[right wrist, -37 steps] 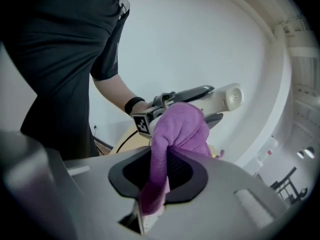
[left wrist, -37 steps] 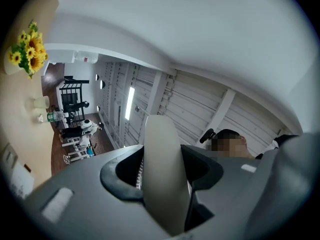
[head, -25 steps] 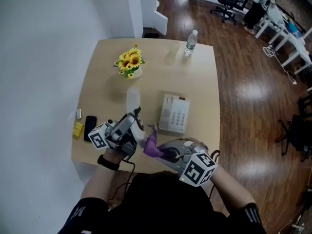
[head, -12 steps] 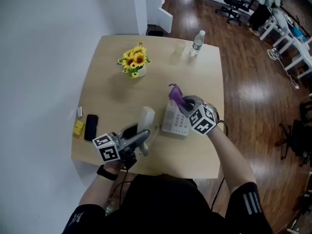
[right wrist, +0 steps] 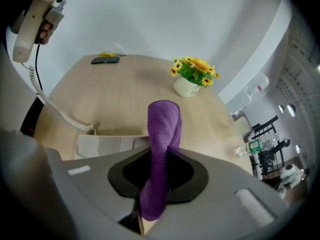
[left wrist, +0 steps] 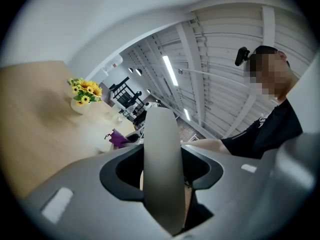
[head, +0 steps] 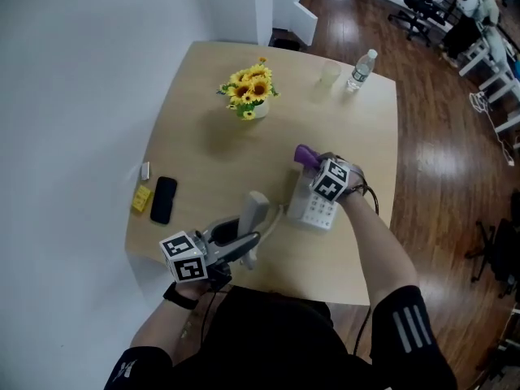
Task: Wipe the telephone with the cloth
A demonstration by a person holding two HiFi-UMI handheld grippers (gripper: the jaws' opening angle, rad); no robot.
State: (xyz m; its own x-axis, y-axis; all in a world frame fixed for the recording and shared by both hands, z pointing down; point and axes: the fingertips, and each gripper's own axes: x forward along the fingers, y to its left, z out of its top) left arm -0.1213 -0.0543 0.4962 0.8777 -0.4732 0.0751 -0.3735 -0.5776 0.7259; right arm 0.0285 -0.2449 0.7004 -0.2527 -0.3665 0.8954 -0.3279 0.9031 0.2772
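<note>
The handset [left wrist: 161, 149] is being pinched between the jaws of the left gripper [left wrist: 162, 199], raised off the table [head: 203, 153]. The purple cloth [right wrist: 162, 129] is being clamped by the right gripper [right wrist: 152, 194] just above the telephone base [head: 318, 211], which is lying at 5 o'clock from the sunflowers [head: 250, 92], near the table's 3 o'clock edge.

The right gripper [right wrist: 154, 180] is clamped on a purple cloth [right wrist: 164, 124], with the telephone base [right wrist: 105, 145] just beyond on the counter [right wrist: 117, 91].
</note>
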